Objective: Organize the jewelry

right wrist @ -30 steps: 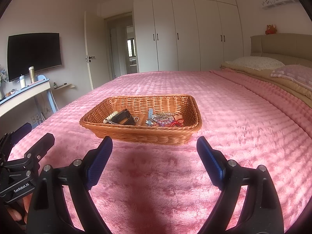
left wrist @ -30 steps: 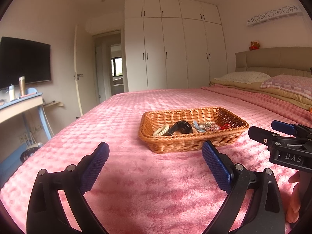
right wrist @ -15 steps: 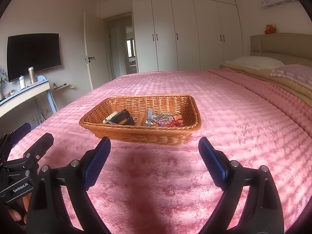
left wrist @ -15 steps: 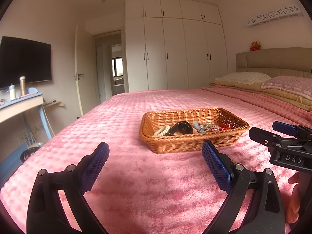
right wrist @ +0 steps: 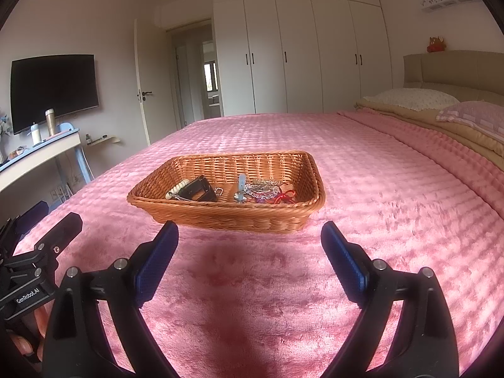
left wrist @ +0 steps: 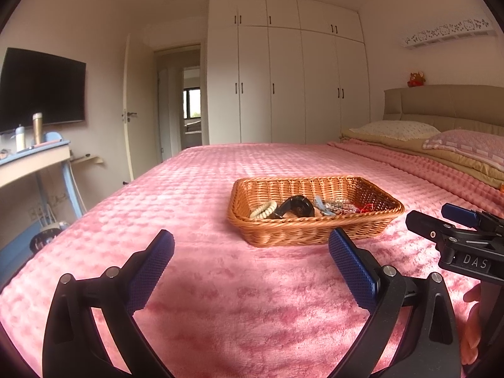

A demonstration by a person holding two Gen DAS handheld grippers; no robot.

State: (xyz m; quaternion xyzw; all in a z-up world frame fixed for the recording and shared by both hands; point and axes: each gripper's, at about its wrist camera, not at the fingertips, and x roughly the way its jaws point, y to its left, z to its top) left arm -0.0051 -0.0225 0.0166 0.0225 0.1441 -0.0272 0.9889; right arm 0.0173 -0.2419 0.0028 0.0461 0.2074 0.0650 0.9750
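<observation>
Wicker, woven and honey-brown, makes up the shallow basket (left wrist: 315,217) that sits on the pink plush blanket (left wrist: 220,299) of the bed, toward the middle of its width and well short of the pillows (left wrist: 393,129) at the headboard end; the basket rests flat, its near rim turned toward both cameras. Inside it lies the jewelry: a cream beaded bracelet (right wrist: 176,188) at the left end, touching a dark, black item (right wrist: 198,189) whose kind I cannot tell; further right a pale blue clip (right wrist: 241,186) stands beside a tangle of silvery chain (right wrist: 263,189), with a red cord (right wrist: 285,196) at the right end. The left claw (left wrist: 252,271) hovers over the blanket on the near side of the basket, its blue-padded jaws spread wide and holding nothing; the basket's near left corner shows between them. The right claw (right wrist: 249,261) hangs likewise short of the basket's near rim, jaws released and bare, with a dark shadow on the blanket beneath. Each claw appears at the edge of the other's view, apart from it. Beyond the bed's far edge stand white wardrobes (left wrist: 283,82); a black television (right wrist: 53,89) hangs on the left wall above a surface (right wrist: 37,154) carrying bottles.
</observation>
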